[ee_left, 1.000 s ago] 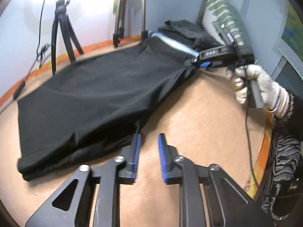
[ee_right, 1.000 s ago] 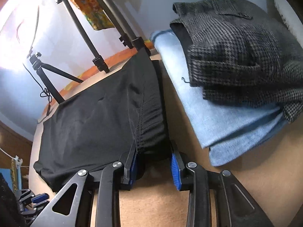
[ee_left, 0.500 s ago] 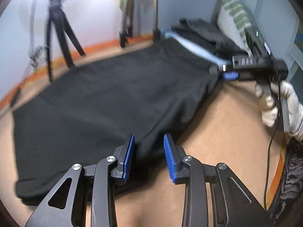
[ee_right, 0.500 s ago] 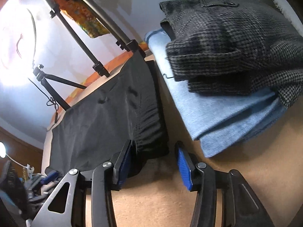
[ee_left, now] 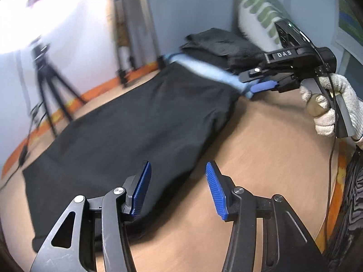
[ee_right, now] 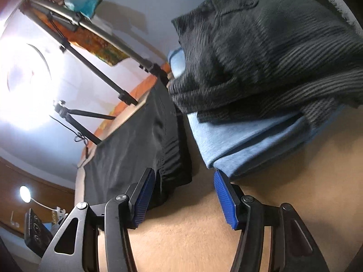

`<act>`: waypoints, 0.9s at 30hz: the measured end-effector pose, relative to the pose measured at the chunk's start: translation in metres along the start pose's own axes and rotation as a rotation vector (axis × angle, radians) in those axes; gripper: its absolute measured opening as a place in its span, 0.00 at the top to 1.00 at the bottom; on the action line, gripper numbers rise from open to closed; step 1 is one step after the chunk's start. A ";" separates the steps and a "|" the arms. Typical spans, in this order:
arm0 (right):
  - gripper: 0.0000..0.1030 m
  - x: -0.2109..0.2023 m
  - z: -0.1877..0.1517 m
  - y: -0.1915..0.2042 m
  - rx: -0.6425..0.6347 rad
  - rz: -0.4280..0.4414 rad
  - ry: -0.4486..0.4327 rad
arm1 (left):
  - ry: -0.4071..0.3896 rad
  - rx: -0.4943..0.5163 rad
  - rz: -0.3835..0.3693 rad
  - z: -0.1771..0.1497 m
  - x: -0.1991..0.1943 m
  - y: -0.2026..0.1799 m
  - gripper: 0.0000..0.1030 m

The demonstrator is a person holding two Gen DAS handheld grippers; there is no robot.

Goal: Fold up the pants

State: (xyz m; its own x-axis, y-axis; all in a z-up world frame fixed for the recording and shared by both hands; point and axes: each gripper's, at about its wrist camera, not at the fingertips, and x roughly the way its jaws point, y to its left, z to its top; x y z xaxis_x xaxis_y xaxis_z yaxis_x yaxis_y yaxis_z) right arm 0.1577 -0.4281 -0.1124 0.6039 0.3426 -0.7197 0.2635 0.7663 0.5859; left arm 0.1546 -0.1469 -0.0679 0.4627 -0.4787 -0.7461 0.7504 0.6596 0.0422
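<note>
Both tongs, left (ee_left: 178,189) and right (ee_right: 185,198), were opening, clamped on nothing, letting go of the pants (ee_left: 127,136); fold laid flat, likely next fold due.

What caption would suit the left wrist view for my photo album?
Left tool opening over the edge of black pants spread on a tan surface, while a gloved hand holds the right tool beyond.
</note>
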 end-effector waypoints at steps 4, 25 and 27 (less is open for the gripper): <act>0.39 -0.024 0.003 0.001 -0.048 -0.027 -0.041 | -0.019 0.066 -0.035 0.030 0.024 -0.037 0.48; 0.39 -0.078 0.033 -0.024 0.006 0.059 -0.116 | 0.123 0.258 0.015 0.096 0.139 -0.086 0.48; 0.38 -0.076 0.035 -0.026 0.018 0.064 -0.109 | 0.107 0.245 0.006 0.095 0.139 -0.085 0.56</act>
State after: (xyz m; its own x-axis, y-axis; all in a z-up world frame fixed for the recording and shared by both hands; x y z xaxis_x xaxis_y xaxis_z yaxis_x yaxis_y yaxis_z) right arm 0.1315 -0.4926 -0.0602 0.6981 0.3283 -0.6363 0.2345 0.7348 0.6364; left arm 0.2003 -0.3241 -0.1124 0.4245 -0.4026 -0.8110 0.8457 0.4962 0.1964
